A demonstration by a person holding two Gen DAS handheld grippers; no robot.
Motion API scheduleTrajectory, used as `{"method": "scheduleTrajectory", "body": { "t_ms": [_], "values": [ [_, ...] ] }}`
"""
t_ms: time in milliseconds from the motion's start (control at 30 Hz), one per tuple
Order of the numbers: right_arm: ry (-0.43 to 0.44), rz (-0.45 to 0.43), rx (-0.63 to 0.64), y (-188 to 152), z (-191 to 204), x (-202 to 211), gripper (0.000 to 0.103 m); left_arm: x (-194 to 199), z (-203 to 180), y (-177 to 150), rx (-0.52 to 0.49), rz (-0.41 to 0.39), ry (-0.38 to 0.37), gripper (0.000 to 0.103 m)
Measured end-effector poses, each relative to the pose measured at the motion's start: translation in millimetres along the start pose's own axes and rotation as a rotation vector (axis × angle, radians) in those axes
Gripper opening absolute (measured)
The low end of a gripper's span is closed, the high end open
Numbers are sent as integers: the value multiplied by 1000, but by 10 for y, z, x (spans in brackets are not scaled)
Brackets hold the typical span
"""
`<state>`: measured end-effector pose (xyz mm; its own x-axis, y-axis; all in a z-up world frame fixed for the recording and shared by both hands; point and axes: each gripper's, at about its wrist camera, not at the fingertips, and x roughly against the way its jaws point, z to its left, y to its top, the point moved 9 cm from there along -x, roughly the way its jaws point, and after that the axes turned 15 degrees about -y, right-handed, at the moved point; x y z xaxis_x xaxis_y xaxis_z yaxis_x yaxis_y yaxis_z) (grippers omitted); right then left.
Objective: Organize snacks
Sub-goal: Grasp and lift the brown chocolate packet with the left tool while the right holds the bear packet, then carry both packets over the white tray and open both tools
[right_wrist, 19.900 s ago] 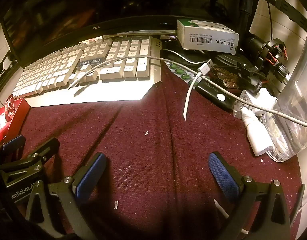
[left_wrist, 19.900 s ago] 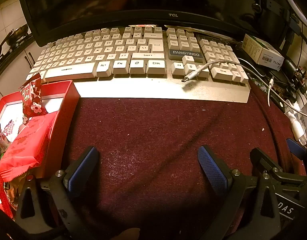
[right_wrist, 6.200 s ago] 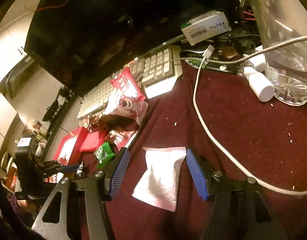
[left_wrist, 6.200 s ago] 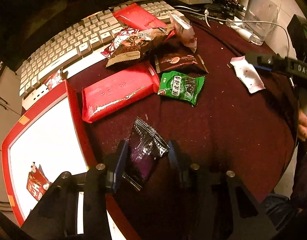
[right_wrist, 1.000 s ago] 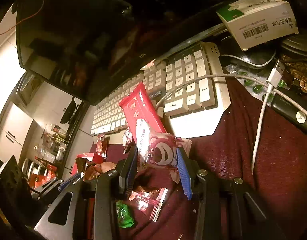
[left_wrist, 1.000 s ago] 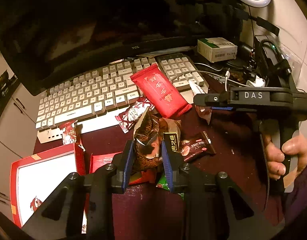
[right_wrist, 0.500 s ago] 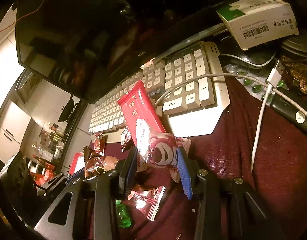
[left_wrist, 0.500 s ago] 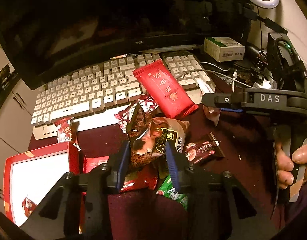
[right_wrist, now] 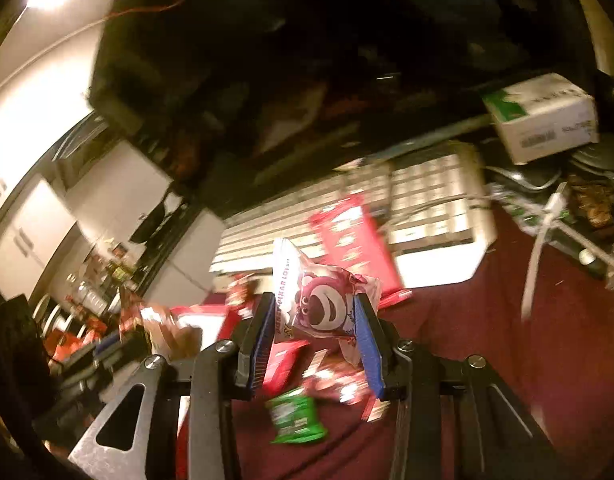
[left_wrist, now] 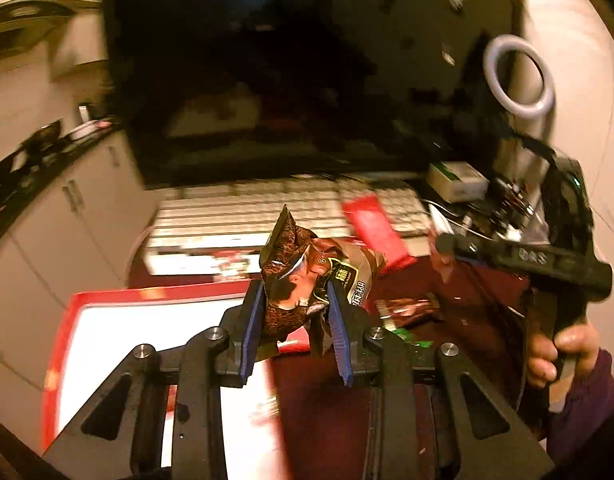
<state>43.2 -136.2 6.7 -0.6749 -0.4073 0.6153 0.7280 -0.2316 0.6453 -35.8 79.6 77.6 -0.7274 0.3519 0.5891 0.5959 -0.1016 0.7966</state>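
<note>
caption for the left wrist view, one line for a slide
Left gripper clamps a brown snack bag above the red tray, keyboard behind.

brown snack bag (left_wrist: 307, 276): a circled ® mark and blurred Chinese characters on a yellow-green label, centre of the left wrist view
pink bear snack packet (right_wrist: 327, 304): blurred vertical capital lettering along its left edge, not legible
white carton (right_wrist: 543, 116): barcode, unreadable

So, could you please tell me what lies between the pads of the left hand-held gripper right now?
A brown snack packet sits pinched between the left hand-held gripper pads, raised above the red box, in the left wrist view.
</note>
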Motion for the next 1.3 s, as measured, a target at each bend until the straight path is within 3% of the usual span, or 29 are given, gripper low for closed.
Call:
{"method": "scheduleTrajectory", "body": {
  "t_ms": [133, 333, 467, 667, 933, 1000, 1033, 1100, 1300],
  "values": [
    [66, 20, 46, -241, 560, 20, 39, 334, 460, -172, 74, -33, 63, 29],
    [170, 96, 160, -737, 1552, -159, 39, 569, 1064, -525, 174, -19, 130, 29],
    [195, 144, 236, -1022, 2052, -308, 39, 623, 1255, -693, 197, -2, 162, 29],
    [175, 189, 328, -1410, 2459, -495, 40, 615, 1372, -818, 211, 14, 169, 29],
    [120, 163, 398, -1528, 2622, -515, 46, 700, 1404, -804, 185, 0, 207, 31],
    [122, 147, 399, -1493, 2616, -471, 48, 753, 1399, -753, 169, -21, 226, 33],
    [123, 138, 393, -1461, 2605, -447, 48, 776, 1397, -740, 168, -29, 228, 40],
    [120, 122, 374, -1389, 2514, -400, 49, 828, 1384, -701, 170, -52, 223, 48],
    [68, 68, 276, -1054, 1999, -275, 50, 766, 1212, -656, 137, -36, 194, 50]
  ]
}}
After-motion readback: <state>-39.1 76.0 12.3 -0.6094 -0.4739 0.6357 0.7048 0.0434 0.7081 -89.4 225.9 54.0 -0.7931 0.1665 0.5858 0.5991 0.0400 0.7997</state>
